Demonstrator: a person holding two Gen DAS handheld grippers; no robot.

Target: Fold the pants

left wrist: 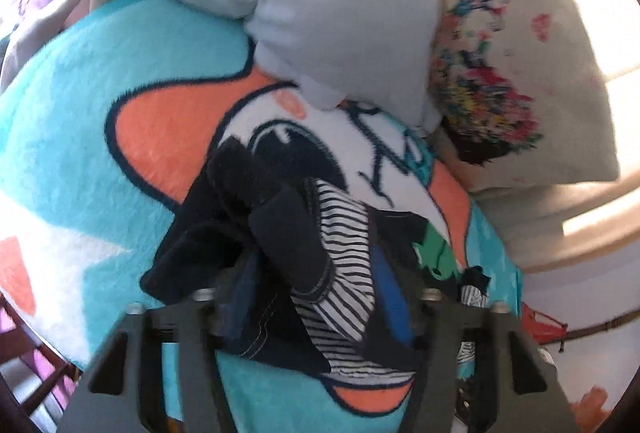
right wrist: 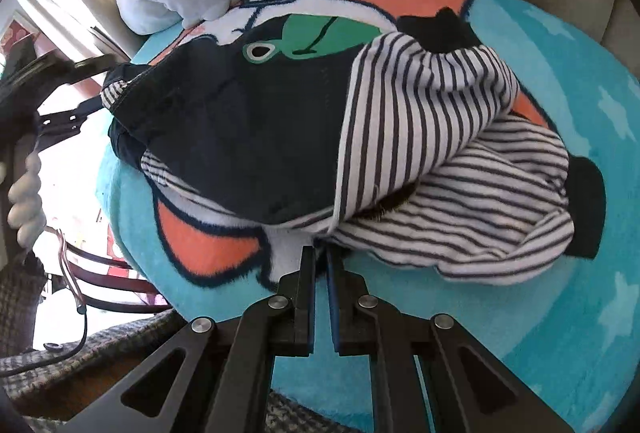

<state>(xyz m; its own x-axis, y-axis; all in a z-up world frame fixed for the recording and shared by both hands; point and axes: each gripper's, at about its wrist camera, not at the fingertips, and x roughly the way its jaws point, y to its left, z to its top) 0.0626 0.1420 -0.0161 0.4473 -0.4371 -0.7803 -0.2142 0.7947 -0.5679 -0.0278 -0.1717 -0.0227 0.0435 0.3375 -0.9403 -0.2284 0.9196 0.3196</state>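
Two views. From my left wrist, my left claw [left wrist: 316, 297] stands spread wide, dark navy pants with striped white lining [left wrist: 304, 253] bunched between its fingers, atop a fuzzy turquoise-and-orange cartoon blanket [left wrist: 80, 137] below a pale grey pillow [left wrist: 320, 1]. From my right wrist, my right claw [right wrist: 321, 261] is nearly closed, pinching the pants' [right wrist: 260, 121] striped hem on the blanket [right wrist: 560, 81].

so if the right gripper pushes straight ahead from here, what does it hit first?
The striped lining of the pants. The right gripper has its jaws nearly closed right at the striped hem edge, so contact is almost immediate; the teal blanket lies just beneath.
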